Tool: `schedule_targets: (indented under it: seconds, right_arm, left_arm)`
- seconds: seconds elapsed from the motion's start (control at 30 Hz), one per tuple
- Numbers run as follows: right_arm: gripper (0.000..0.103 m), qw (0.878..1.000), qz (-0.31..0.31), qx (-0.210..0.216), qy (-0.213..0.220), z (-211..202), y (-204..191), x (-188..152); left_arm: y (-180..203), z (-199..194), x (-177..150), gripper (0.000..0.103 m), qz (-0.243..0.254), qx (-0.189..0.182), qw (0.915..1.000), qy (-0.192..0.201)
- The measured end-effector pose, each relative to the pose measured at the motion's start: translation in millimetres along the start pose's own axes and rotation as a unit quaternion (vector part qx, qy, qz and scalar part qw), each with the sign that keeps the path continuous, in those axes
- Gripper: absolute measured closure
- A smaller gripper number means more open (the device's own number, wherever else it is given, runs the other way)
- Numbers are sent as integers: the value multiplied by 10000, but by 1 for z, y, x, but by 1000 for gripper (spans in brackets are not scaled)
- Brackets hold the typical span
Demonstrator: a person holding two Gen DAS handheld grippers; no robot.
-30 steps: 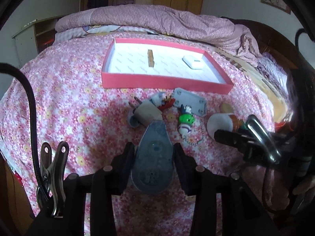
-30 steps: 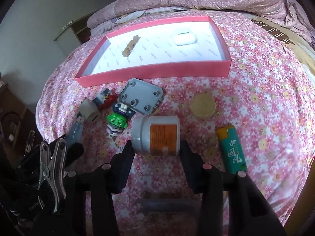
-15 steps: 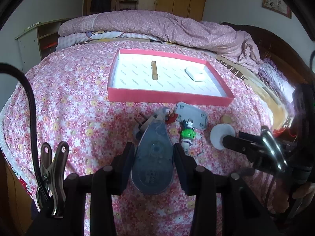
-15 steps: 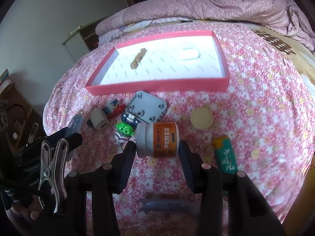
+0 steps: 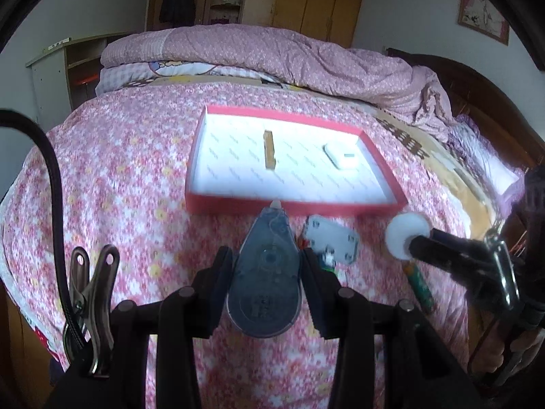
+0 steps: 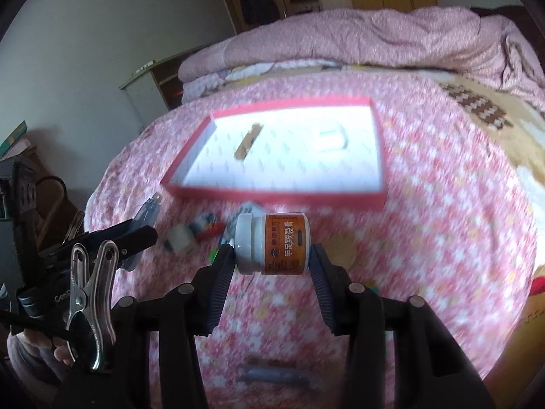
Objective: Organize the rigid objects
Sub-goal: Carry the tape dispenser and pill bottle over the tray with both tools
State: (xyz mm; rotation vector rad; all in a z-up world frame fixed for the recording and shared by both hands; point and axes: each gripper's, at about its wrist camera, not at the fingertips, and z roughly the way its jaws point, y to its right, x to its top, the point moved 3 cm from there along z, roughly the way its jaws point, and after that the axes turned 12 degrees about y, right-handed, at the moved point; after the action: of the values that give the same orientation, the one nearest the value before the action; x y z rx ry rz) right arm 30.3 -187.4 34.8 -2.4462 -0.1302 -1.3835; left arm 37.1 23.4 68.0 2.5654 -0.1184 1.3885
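Note:
My left gripper (image 5: 265, 269) is shut on a grey-blue correction tape dispenser (image 5: 265, 279), held above the bedspread just in front of the red tray (image 5: 293, 206). My right gripper (image 6: 272, 255) is shut on a white jar with an orange label (image 6: 272, 243), lifted above the bed; the jar's white lid also shows in the left wrist view (image 5: 407, 238). The tray (image 6: 272, 196) holds a wooden piece (image 5: 269, 150) and a white case (image 5: 342, 155).
A grey plate (image 5: 332, 243), a green lighter (image 5: 420, 284), a white plug (image 6: 180, 240), small toy figures (image 6: 207, 226) and a round beige disc (image 6: 340, 250) lie on the floral bedspread before the tray. A rumpled quilt (image 5: 272, 54) lies behind it.
Both grippers have risen from the bed and moved forward toward the tray, each carrying its object. The loose items have not moved.

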Motion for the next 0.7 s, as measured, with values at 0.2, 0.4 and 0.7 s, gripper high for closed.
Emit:
schedule_targets:
  seconds: [0.2,0.4,0.7]
  right_arm:
    - [57,9992,-94,-360,127,9,14,25]
    - [57,9981,4,-613,36,31,32,37]
    - [57,9977,-125,-660,-88,51,35,33]
  left_arm:
    - [-1,15,24,60,76,-6,9999,82]
    - [-10,41,43,60,115,136,9998,124]
    - [-26,82,42,60,-62,308,9995,-56]
